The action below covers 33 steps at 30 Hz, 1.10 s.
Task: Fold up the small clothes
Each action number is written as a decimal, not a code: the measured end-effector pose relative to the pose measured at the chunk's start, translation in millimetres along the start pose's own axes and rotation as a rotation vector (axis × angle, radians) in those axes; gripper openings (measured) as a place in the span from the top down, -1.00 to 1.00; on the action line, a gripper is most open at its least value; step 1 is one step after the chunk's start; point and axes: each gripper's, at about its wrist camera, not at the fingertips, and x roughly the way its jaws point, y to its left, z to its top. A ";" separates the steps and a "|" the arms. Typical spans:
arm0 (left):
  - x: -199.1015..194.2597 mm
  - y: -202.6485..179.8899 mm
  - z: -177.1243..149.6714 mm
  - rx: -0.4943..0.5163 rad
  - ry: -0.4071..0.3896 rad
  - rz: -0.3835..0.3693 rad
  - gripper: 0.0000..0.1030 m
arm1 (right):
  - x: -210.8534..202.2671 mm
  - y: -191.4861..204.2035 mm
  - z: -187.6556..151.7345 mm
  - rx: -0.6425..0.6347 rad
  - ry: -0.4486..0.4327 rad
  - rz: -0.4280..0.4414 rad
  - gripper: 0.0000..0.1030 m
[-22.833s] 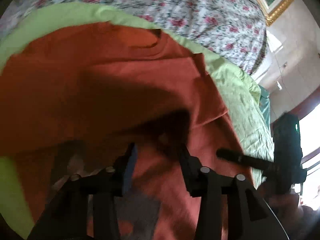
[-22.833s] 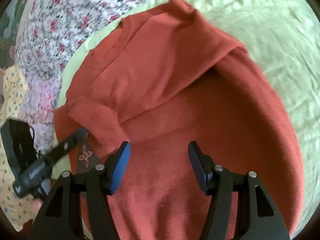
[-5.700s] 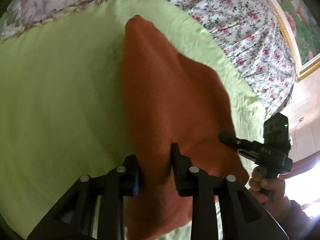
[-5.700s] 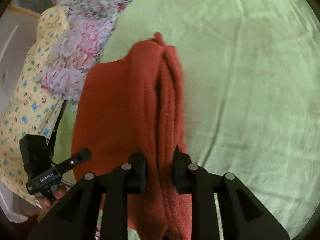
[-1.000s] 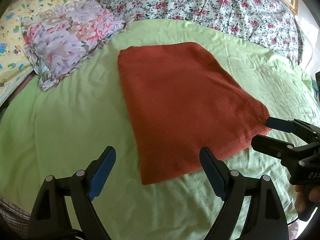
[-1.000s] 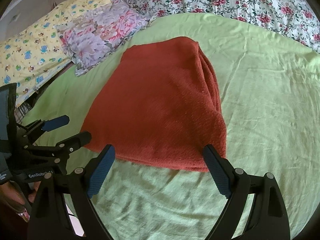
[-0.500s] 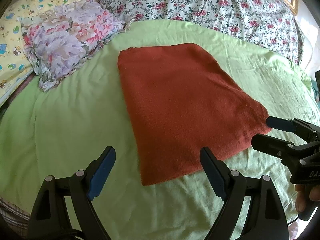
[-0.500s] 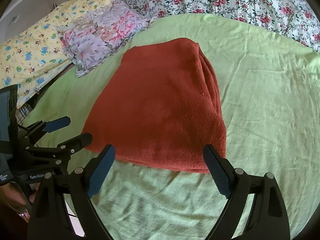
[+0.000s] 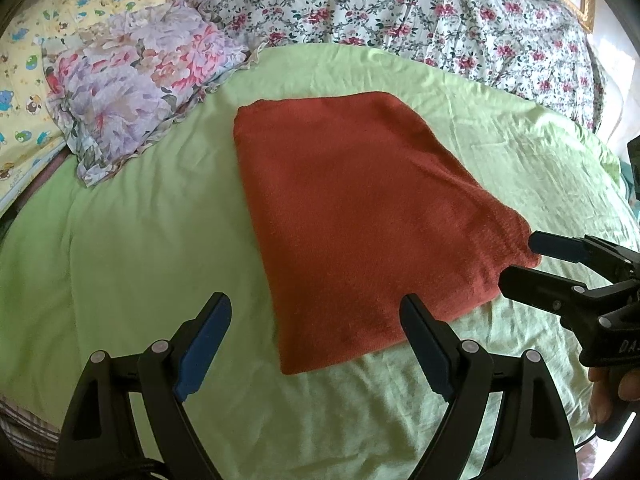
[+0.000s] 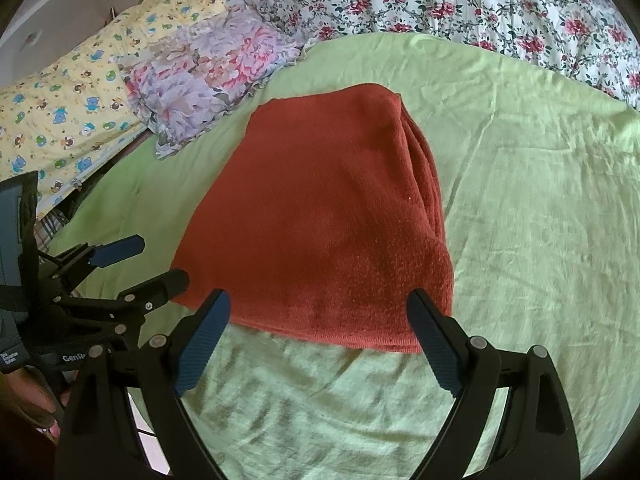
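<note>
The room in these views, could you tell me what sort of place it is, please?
Most likely a bedroom: the folded red garment lies on a bed's green sheet, with a floral pillow and a flowered quilt behind.

Bare green sheet (image 9: 132, 248) lies open around my folded sweater (image 9: 360, 216); only the floral pillow (image 9: 132, 80) crowds its far-left corner.

Green sheet (image 9: 120, 248) on a bed, floral pillow (image 9: 132, 80) and flowered quilt (image 9: 420, 12) behind
</note>
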 end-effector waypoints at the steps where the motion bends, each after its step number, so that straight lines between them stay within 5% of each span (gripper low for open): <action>1: -0.1 0.0 -0.1 -0.001 0.000 0.000 -0.68 | -0.1 0.0 0.0 0.001 -0.001 0.001 -0.74; 33: 3.8 5.1 6.7 -0.031 0.016 -0.012 -0.71 | -1.8 0.9 6.2 0.001 -0.009 0.008 -0.75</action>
